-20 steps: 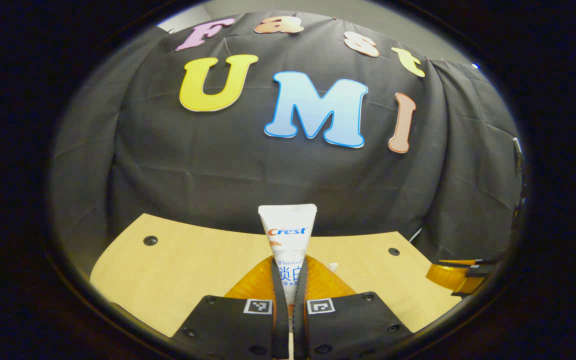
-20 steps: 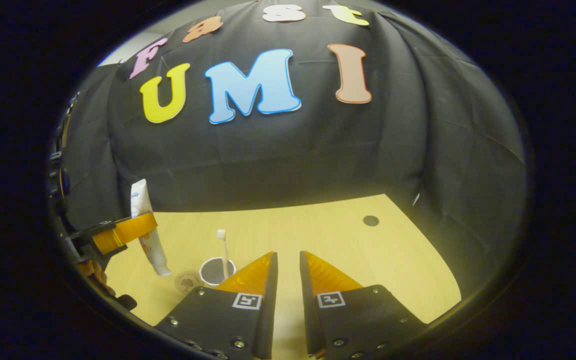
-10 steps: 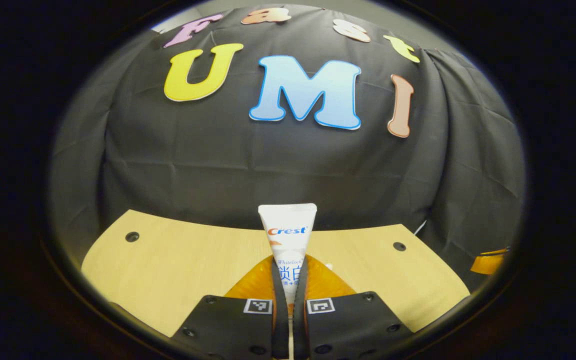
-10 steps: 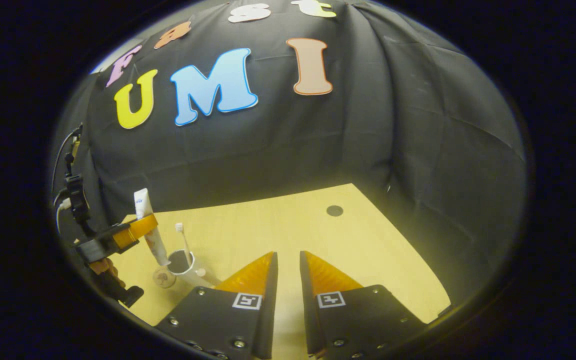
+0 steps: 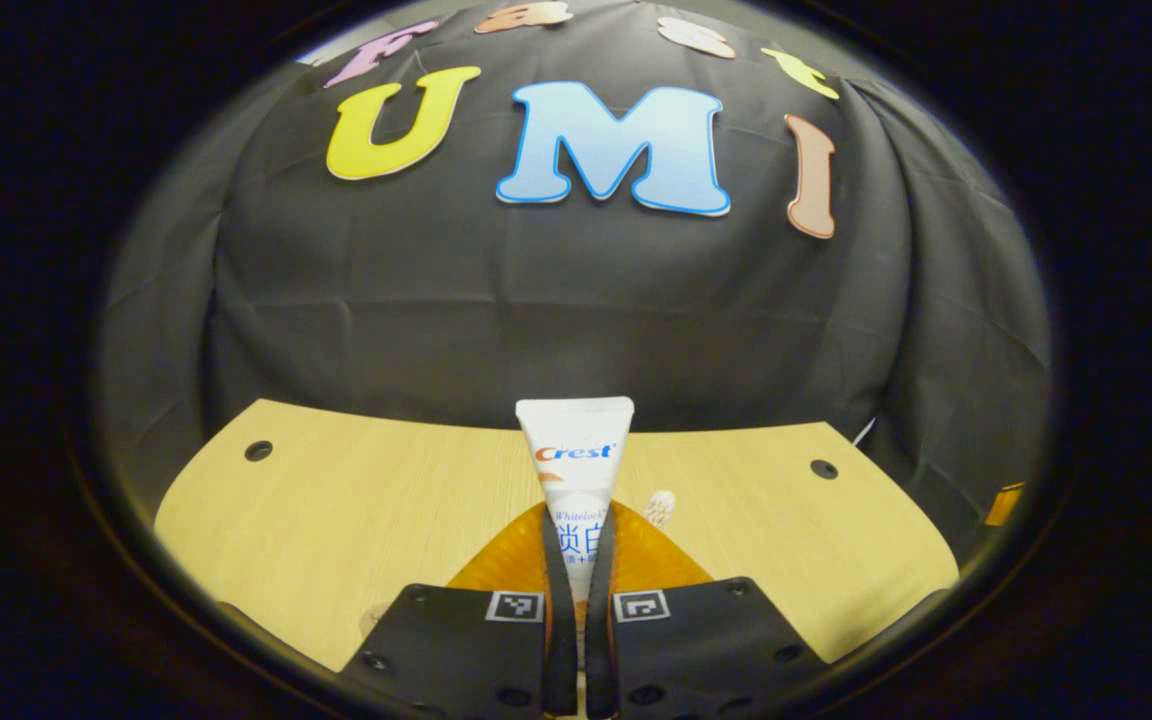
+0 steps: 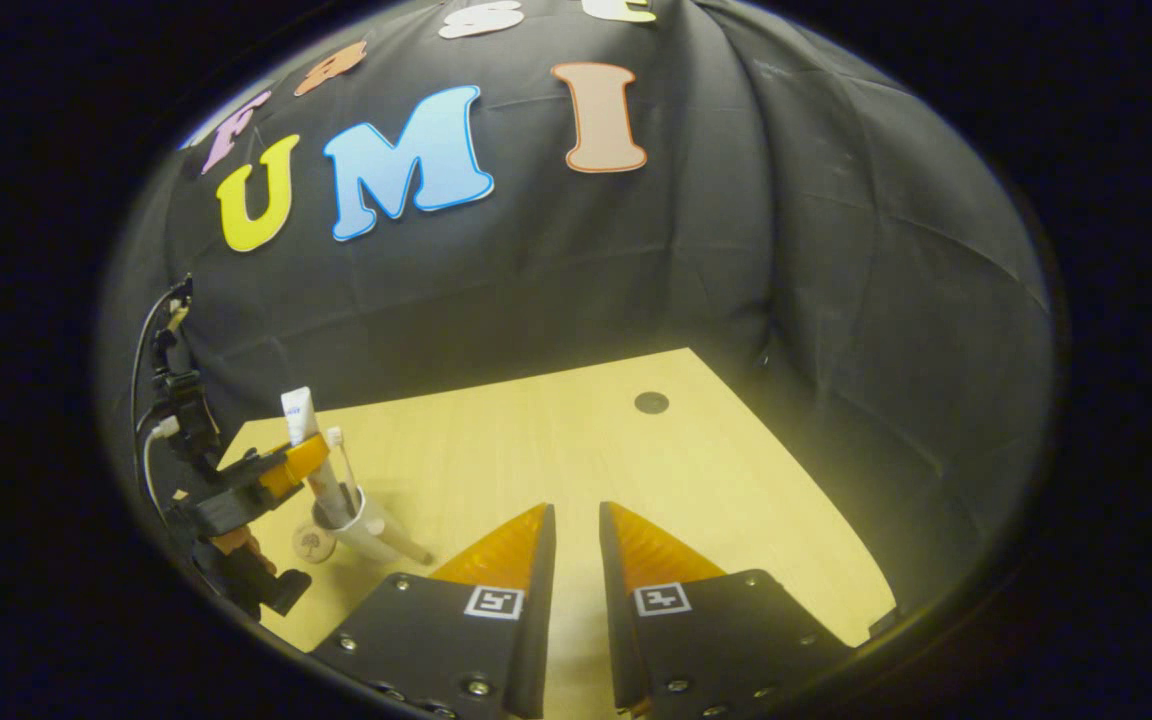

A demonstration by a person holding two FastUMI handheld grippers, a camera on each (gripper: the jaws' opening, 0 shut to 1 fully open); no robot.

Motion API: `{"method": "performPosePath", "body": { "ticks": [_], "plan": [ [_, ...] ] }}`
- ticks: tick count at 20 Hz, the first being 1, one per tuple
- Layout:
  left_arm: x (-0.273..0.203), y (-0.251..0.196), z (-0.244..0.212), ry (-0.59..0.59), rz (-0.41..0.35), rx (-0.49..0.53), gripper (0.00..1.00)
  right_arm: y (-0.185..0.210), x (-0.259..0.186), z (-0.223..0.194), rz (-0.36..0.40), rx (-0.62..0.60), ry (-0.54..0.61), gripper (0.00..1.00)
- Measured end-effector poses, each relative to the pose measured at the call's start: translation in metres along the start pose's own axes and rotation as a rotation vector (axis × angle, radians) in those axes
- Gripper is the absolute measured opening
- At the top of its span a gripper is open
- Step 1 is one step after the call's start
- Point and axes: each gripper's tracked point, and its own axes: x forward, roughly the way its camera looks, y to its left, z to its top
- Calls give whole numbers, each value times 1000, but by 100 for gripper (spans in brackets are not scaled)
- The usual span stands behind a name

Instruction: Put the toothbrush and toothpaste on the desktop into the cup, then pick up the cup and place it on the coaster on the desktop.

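Left gripper (image 5: pixel 576 560) fingers clamped together upright; right gripper (image 6: pixel 576 540) fingers parted.

Recording booth: cloth wall (image 5: pixel 436 300), wooden desktop (image 5: pixel 336 520)

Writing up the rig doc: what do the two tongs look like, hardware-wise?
Both alike. Right tongs: two wedge-shaped ribbed fingers on flat black plates with screws, each plate carrying a small square black-and-white marker. Left tongs have the same plates and markers; in the right gripper view, dark cables loop off their black body.

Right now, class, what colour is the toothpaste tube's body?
White toothpaste tube, clearest in the left gripper view.
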Motion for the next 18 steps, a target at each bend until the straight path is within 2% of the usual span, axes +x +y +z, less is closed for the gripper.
{"method": "performPosePath", "body": {
  "ticks": [5, 8, 9, 12, 13, 14, 16, 17, 18],
  "plan": [
    [0, 1, -24, 31, 25, -13, 12, -3, 2, -4, -4, -1, 16, 26],
    [-3, -2, -24, 29, 28, 3, 18, -1, 1, -3, -2, 0, 16, 26],
    [-4, -2, -25, 30, 25, 0, 24, 0, 2, -3, 0, 0, 17, 26],
    [-11, -1, -25, 30, 19, -26, 28, 7, 2, -3, 10, -2, 16, 26],
    [-15, 0, -28, 30, 23, -27, 40, 9, 2, -3, 14, -3, 16, 26],
    [-17, -2, -26, 31, 10, -28, 36, 12, 2, -2, 19, -3, 17, 24],
    [-18, -3, -28, 47, 6, -21, 44, 16, 0, -2, 29, -5, 16, 25],
    [-19, -2, -32, 61, 12, -15, 56, 18, 1, -2, 34, -6, 17, 26],
    [-21, -1, -32, 65, 16, -7, 75, 21, 0, -1, 41, -8, 15, 26]
  ]
}}
